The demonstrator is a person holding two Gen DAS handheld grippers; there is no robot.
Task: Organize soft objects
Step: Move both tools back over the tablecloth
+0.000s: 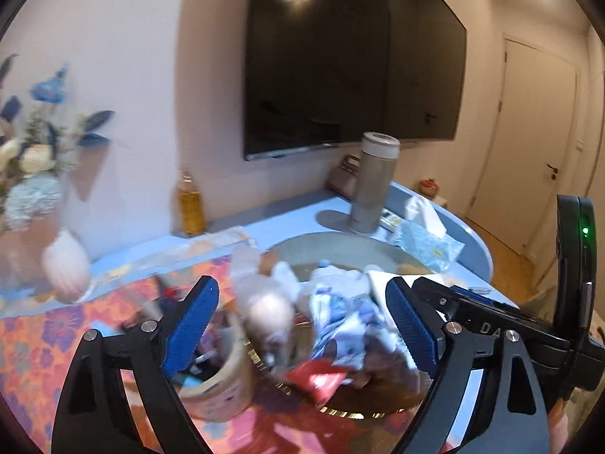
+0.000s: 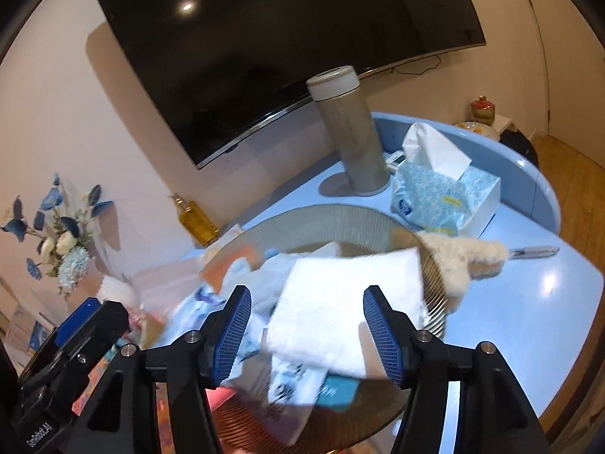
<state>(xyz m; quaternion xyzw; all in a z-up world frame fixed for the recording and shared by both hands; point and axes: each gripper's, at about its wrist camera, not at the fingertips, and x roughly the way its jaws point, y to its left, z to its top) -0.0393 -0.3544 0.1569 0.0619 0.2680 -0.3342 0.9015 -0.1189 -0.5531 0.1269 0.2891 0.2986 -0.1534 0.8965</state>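
A round ribbed tray [image 2: 340, 219] on the blue table holds a pile of soft things: a folded white cloth [image 2: 348, 302], blue-and-white printed packets [image 1: 340, 317] and a red packet [image 1: 321, 378]. A small grey-white plush toy [image 1: 264, 310] lies at the tray's left side. My left gripper [image 1: 302, 325] is open above the pile and holds nothing. My right gripper [image 2: 308, 335] is open over the white cloth and holds nothing. The right gripper's body also shows in the left wrist view [image 1: 491, 321].
A tall grey cylinder [image 2: 348, 132] and a tissue pack [image 2: 442, 196] stand behind the tray. A fluffy cream duster [image 2: 465, 261] lies at its right. A yellow bottle [image 2: 196, 223] and flowers [image 2: 64, 242] stand by the wall. A round tub [image 1: 215, 382] sits left of the tray.
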